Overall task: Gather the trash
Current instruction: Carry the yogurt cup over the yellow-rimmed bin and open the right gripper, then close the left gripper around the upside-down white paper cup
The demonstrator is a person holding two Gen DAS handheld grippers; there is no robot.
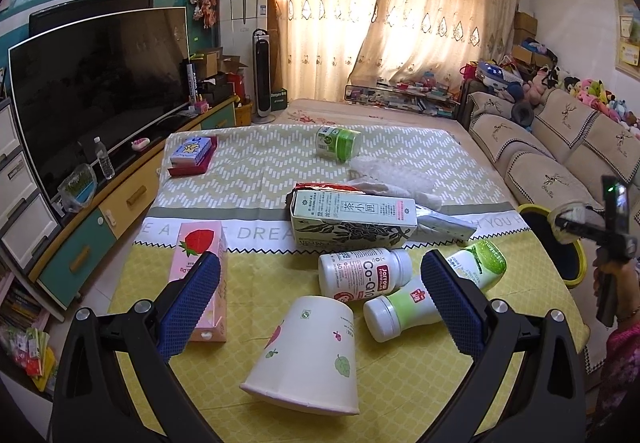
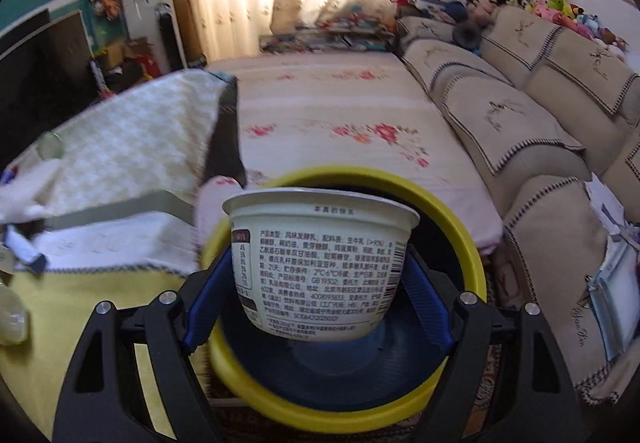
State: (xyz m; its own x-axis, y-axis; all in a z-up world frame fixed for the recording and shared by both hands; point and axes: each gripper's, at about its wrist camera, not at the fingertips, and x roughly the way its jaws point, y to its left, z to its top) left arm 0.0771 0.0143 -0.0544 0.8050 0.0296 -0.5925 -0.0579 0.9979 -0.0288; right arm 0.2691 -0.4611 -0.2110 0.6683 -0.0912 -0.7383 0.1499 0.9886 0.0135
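- Yogurt tub [image 2: 320,263] sits clamped between the blue pads of the right gripper [image 2: 320,283], poised directly above the yellow-rimmed bin [image 2: 460,227] beside the table [image 1: 400,371].
- Step in hand, by the look of it: dropping this piece of trash; the next move calls for parting the jaws while the tub is centred over the bin's mouth.
- Left gripper [image 1: 320,299] hovers over the table with jaws wide and nothing between them.
- Left on the table, away from the bin: one paper cup [image 1: 308,355], two cartons, three bottles or jars, one foil wrapper, and one crumpled plastic sheet.
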